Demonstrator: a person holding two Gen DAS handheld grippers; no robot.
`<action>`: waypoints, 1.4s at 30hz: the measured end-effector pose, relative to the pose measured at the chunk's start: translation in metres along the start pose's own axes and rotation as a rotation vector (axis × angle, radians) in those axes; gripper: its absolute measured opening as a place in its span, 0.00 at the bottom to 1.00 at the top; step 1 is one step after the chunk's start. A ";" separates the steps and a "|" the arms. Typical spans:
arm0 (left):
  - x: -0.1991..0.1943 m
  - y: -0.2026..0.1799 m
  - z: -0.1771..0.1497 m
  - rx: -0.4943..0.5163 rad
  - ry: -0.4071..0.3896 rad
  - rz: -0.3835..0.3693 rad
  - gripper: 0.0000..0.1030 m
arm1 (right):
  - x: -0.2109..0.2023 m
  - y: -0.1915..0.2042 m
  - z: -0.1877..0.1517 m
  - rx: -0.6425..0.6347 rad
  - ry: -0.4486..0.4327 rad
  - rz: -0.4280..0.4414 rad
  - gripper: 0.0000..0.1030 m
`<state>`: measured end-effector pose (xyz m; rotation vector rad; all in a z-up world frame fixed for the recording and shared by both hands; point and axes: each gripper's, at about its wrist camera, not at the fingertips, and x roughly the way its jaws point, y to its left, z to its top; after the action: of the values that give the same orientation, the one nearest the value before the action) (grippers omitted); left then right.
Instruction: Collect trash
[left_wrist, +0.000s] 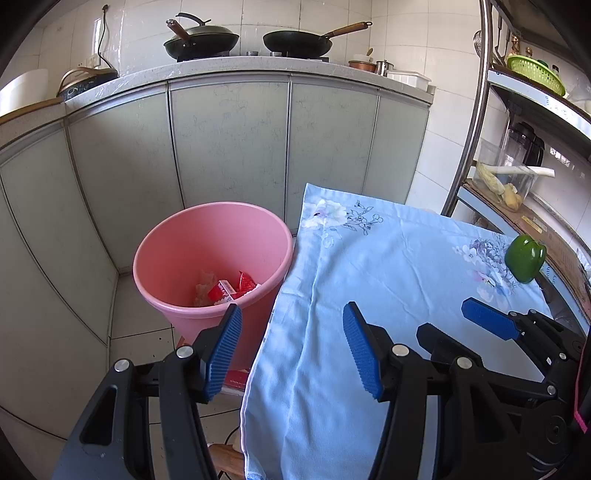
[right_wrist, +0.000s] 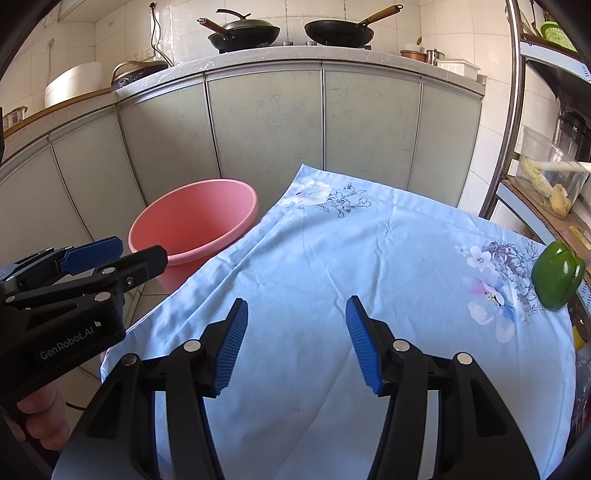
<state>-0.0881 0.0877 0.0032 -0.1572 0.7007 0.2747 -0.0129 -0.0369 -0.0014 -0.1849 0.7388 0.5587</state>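
Red wrappers (left_wrist: 236, 288) lay inside the pink bucket (left_wrist: 177, 254) off the desk's left edge. Both the left gripper (left_wrist: 291, 347) and right gripper (right_wrist: 295, 341) hung open, empty. Collection looked finished; only a green pepper (right_wrist: 557, 275) sat near the cloth's (right_wrist: 332, 258) right edge.

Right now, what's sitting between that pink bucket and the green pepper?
Only the blue flowered cloth covering the table; that stretch is bare of trash from the pink bucket to the green pepper. The right wrist view shows it best.
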 end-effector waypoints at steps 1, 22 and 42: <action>0.000 0.000 -0.001 0.000 0.001 0.000 0.55 | 0.000 0.000 0.000 0.000 0.000 0.000 0.54; 0.001 0.000 -0.005 0.002 0.007 -0.008 0.55 | 0.000 0.001 -0.005 -0.001 0.006 0.000 0.54; 0.007 -0.002 -0.002 0.017 0.034 -0.032 0.55 | 0.002 -0.002 -0.003 0.002 0.013 0.000 0.54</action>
<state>-0.0839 0.0871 -0.0029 -0.1571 0.7335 0.2358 -0.0120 -0.0385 -0.0051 -0.1870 0.7515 0.5572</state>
